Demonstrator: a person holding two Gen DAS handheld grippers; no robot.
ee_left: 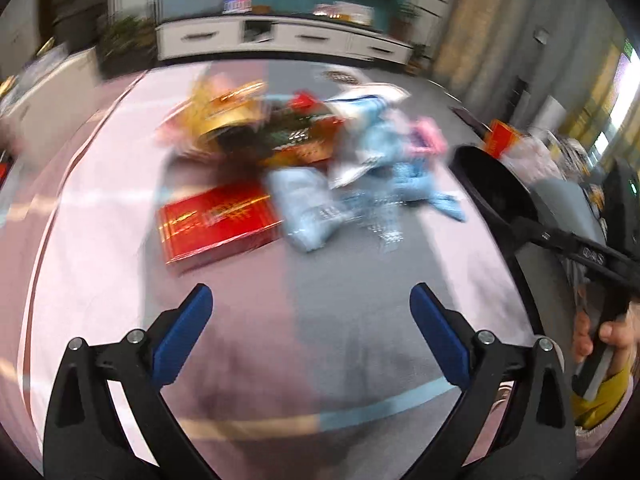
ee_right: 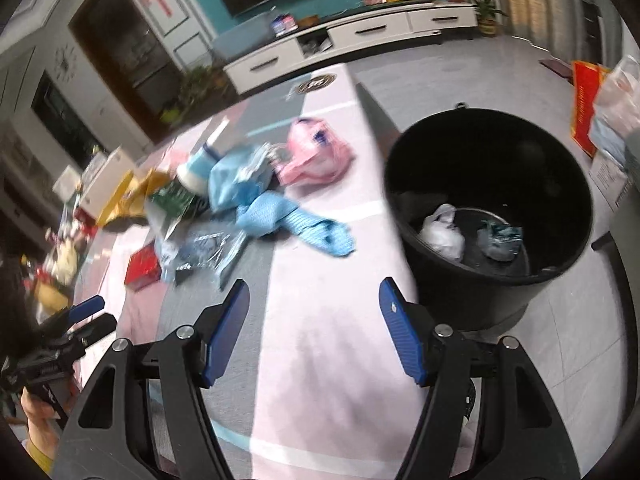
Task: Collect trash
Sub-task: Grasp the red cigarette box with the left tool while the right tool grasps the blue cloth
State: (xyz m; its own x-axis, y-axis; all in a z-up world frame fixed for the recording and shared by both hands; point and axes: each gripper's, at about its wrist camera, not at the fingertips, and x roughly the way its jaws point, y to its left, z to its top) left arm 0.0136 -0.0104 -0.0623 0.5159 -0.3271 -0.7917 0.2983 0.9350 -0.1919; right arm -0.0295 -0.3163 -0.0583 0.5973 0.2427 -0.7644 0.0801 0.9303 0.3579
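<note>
Trash lies heaped across the middle of the pink and grey table point(ee_right: 320, 360): a red box point(ee_left: 218, 222), crumpled blue wrappers point(ee_right: 280, 216) and a pink bag point(ee_right: 316, 156), with what looks like a gold box point(ee_left: 228, 112) blurred at the upper left of the left wrist view. Left gripper point(ee_left: 310, 320) stands spread wide with nothing between its fingers, and the right gripper point(ee_right: 314, 320) is likewise released and empty above bare tabletop. At the right of the right wrist view, a black bin point(ee_right: 488, 208) beside the table holds a white wad point(ee_right: 444, 232) and a bluish scrap point(ee_right: 500, 240).

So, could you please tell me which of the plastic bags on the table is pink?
The pink bag, lying farthest back beside the black bin; the others are light blue.
</note>
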